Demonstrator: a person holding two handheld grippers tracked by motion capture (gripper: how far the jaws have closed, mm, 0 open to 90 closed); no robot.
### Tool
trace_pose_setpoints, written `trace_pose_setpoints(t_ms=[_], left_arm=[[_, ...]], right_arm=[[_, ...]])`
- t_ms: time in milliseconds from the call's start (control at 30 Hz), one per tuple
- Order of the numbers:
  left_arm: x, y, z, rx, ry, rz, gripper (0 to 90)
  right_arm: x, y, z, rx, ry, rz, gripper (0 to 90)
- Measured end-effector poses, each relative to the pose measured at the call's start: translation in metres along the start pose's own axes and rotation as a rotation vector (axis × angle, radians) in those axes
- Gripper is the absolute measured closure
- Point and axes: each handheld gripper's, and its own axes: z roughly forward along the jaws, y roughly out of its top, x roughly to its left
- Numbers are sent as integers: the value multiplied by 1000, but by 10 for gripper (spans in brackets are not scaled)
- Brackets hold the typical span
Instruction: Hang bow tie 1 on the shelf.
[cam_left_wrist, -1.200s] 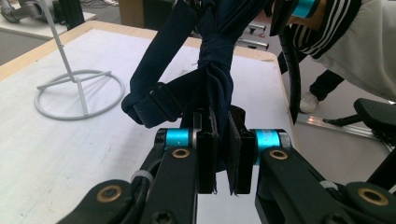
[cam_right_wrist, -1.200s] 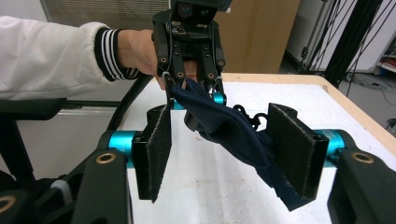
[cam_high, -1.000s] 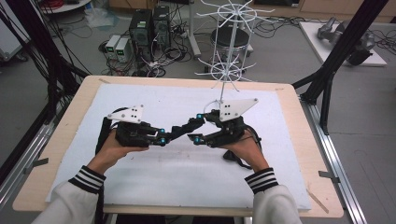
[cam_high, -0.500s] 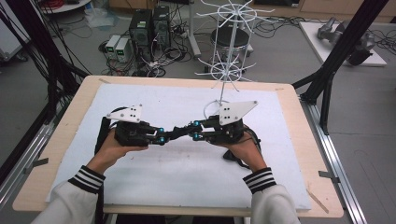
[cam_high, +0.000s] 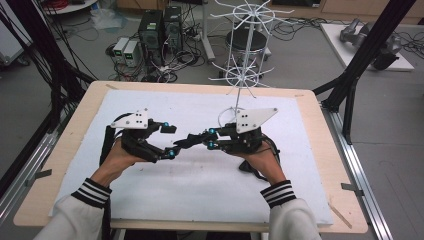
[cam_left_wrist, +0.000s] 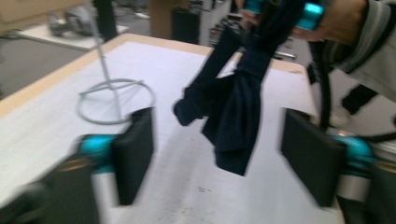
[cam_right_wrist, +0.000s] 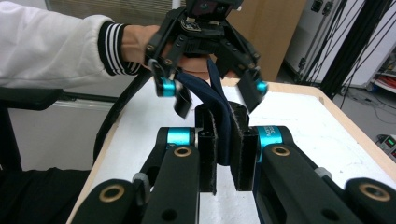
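A dark navy cloth (cam_high: 186, 142) hangs between the two grippers above the white mat (cam_high: 200, 195). My right gripper (cam_high: 195, 140) is shut on the cloth (cam_right_wrist: 219, 100), its pads pinching one end. My left gripper (cam_high: 172, 141) faces it from the left, and its jaws have just been opening. In the left gripper view the cloth (cam_left_wrist: 233, 116) dangles in the wide gap between the pads (cam_left_wrist: 135, 149) without touching them. The right gripper view shows the left gripper (cam_right_wrist: 214, 95) spread open just beyond the cloth. Both are held by hands in white sleeves with striped cuffs.
A white wire rack (cam_high: 245, 50) stands at the table's far edge, its ring base (cam_left_wrist: 114, 100) on the mat. The wooden table edge (cam_high: 320, 150) borders the mat. Computers, cables and black frame posts stand on the floor behind.
The left gripper's jaws have spread wide and let go of the cloth. The right gripper's jaws have closed on the cloth. Neither hand has shifted.
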Motion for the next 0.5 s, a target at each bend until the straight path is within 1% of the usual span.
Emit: trace_pose_setpoints(t_ms=[33, 67, 133, 333, 500], left_arm=[[0, 0, -1, -12, 10, -6, 109], [1, 0, -3, -19, 17, -5, 82], [1, 0, -5, -37, 29, -3, 81], [1, -4, -11, -59, 62, 24, 82], [-1, -11, -18, -79, 76, 31, 82]], right_arm=[[0, 0, 0, 2, -7, 2, 838], [-1, 0, -1, -2, -3, 2, 838], [0, -1, -1, -5, -11, 8, 838], [-2, -2, -6, -11, -28, 23, 837], [-2, -2, -10, -13, -48, 29, 836]])
